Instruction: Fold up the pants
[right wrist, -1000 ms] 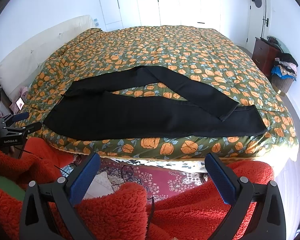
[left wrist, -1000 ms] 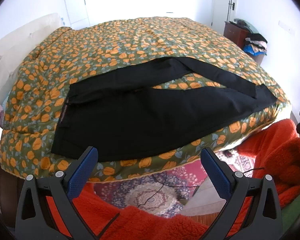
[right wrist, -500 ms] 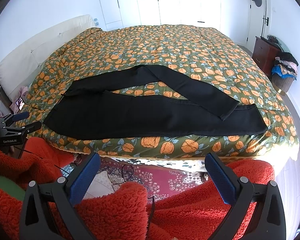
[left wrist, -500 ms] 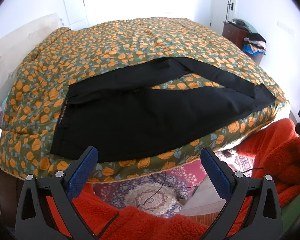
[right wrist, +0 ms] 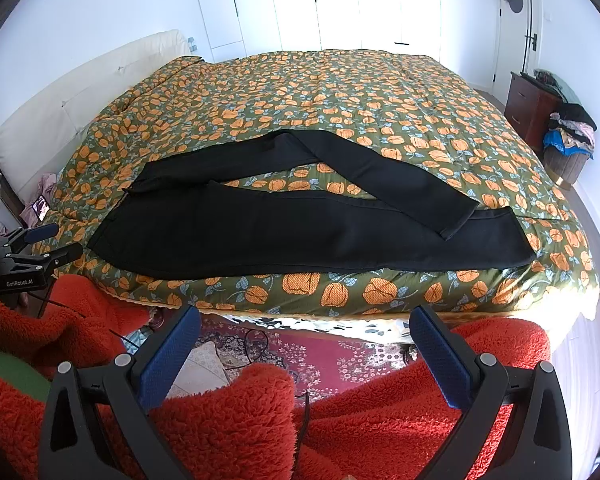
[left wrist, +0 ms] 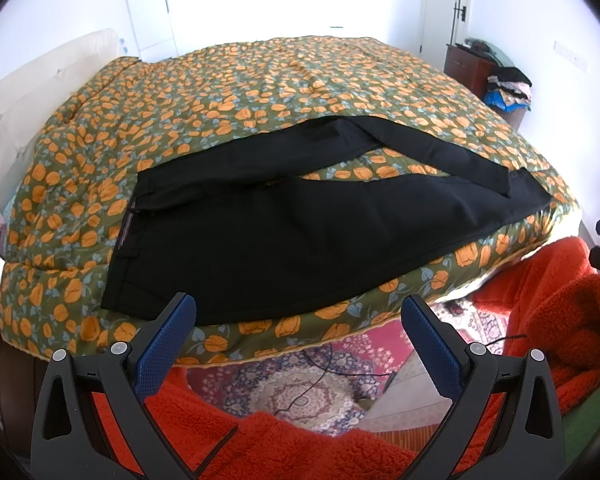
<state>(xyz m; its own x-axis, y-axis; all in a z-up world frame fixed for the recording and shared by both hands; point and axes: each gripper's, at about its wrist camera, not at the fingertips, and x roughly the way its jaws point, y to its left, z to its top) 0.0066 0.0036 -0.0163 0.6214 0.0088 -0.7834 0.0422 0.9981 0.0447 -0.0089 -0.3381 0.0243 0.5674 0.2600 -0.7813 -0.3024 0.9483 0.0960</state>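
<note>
Black pants (left wrist: 300, 236) lie spread on the quilt (right wrist: 340, 92); both claws, left (left wrist: 298, 320) and right (right wrist: 306, 332), gape empty.

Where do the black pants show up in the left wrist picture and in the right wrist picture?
Left wrist: black pants centre, waistband at left.
Right wrist: black pants centre, along the near bed edge.
Shared landmark: pile of clothes at far right.

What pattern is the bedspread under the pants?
Olive green with orange flowers and pale blue leaves; the bedspread shows best in the right wrist view.
</note>
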